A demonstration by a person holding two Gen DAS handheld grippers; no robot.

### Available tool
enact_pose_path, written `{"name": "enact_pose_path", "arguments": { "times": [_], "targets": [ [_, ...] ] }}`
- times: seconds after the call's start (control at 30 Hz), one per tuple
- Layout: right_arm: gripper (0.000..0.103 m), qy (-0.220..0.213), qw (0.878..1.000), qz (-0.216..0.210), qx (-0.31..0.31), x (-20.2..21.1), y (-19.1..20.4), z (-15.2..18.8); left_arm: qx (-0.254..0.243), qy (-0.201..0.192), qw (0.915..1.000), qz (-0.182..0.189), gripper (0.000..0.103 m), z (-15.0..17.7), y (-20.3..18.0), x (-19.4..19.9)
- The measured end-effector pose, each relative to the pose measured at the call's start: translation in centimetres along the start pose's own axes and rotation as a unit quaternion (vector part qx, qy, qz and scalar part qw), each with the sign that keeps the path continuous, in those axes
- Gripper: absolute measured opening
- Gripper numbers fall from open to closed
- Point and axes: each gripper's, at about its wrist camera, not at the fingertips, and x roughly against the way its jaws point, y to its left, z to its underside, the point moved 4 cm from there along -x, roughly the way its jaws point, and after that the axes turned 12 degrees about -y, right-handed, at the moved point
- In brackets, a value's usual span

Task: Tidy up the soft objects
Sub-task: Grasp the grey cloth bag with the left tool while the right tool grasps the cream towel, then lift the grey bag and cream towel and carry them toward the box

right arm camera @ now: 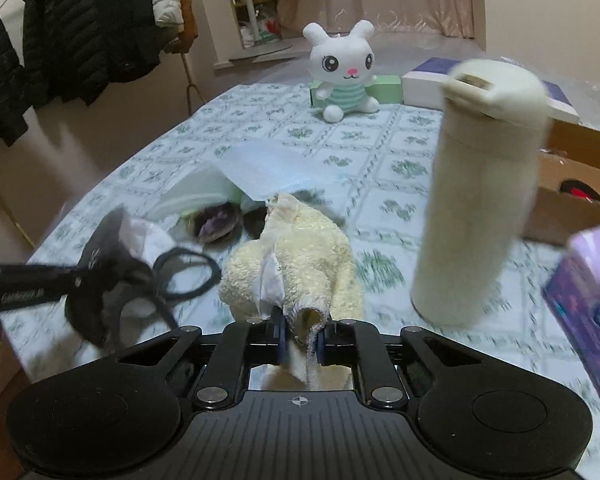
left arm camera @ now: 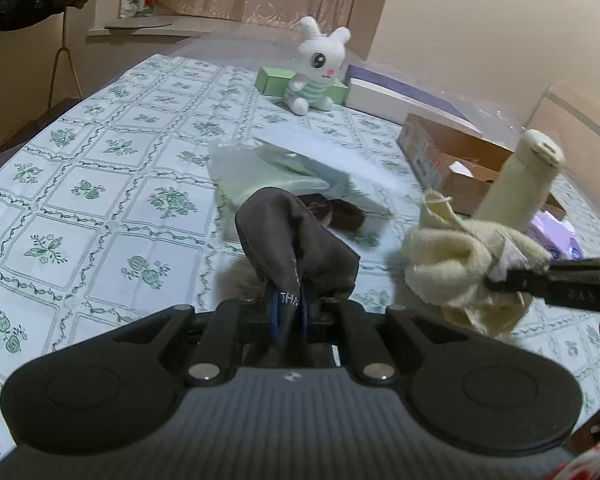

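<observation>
My left gripper (left arm camera: 290, 306) is shut on a dark grey cloth (left arm camera: 296, 248), which bunches up above the jaws. In the right wrist view that gripper (right arm camera: 78, 280) comes in from the left, and the dark cloth (right arm camera: 104, 264) trails a black cord loop. My right gripper (right arm camera: 300, 332) is shut on a cream terry towel (right arm camera: 300, 256), pinching a hemmed edge. The left wrist view shows it (left arm camera: 498, 280) at the right, gripping the towel (left arm camera: 448, 260). A white bunny plush (right arm camera: 346, 68) sits upright at the far side of the table.
A tall cream bottle (right arm camera: 480, 200) stands just right of the towel. A purple tissue pack (right arm camera: 588, 300) and an open cardboard box (right arm camera: 572, 184) lie further right. Clear plastic bags (left arm camera: 276, 168) and small dark items (right arm camera: 216, 228) are mid-table. Green (left arm camera: 274, 78) and white boxes (left arm camera: 396, 96) flank the bunny.
</observation>
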Motion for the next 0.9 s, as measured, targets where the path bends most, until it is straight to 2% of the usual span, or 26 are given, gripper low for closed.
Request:
{"name": "enact_pose_path", "arguments": {
  "times": [0.23,0.47,0.53,0.57,0.6,0.67,0.9],
  "targets": [
    [0.013,0.004,1.000,0.025,-0.005,5.0,-1.1,2.5,-0.002,0.010,0.9994,0.032,0.009,1.1,-2.8,1.2],
    [0.014,0.006,0.998,0.053,0.014,5.1,-1.6,4.0,-0.010,0.026,0.9980,0.057,0.009,2.4,-5.4,0.6],
    [0.020,0.008,0.998,0.056,0.019,4.6,-1.6,4.4,-0.017,0.031,0.9978,0.056,0.009,2.7,-5.7,0.2],
    [0.033,0.008,0.998,0.057,0.022,4.4,-1.6,4.5,-0.020,0.033,0.9977,0.055,0.009,2.8,-5.9,0.1],
    [0.054,0.005,0.998,0.060,0.024,4.3,-1.7,4.6,-0.021,0.034,0.9976,0.055,0.009,2.9,-6.0,0.0],
    [0.076,0.000,0.998,0.056,0.026,4.2,-1.7,4.6,-0.022,0.036,0.9975,0.056,0.009,3.0,-6.0,-0.2],
    [0.076,-0.008,0.998,0.025,0.060,3.4,-0.3,4.7,-0.026,0.037,0.9968,0.065,0.009,2.7,-6.5,-0.8]
  ]
}}
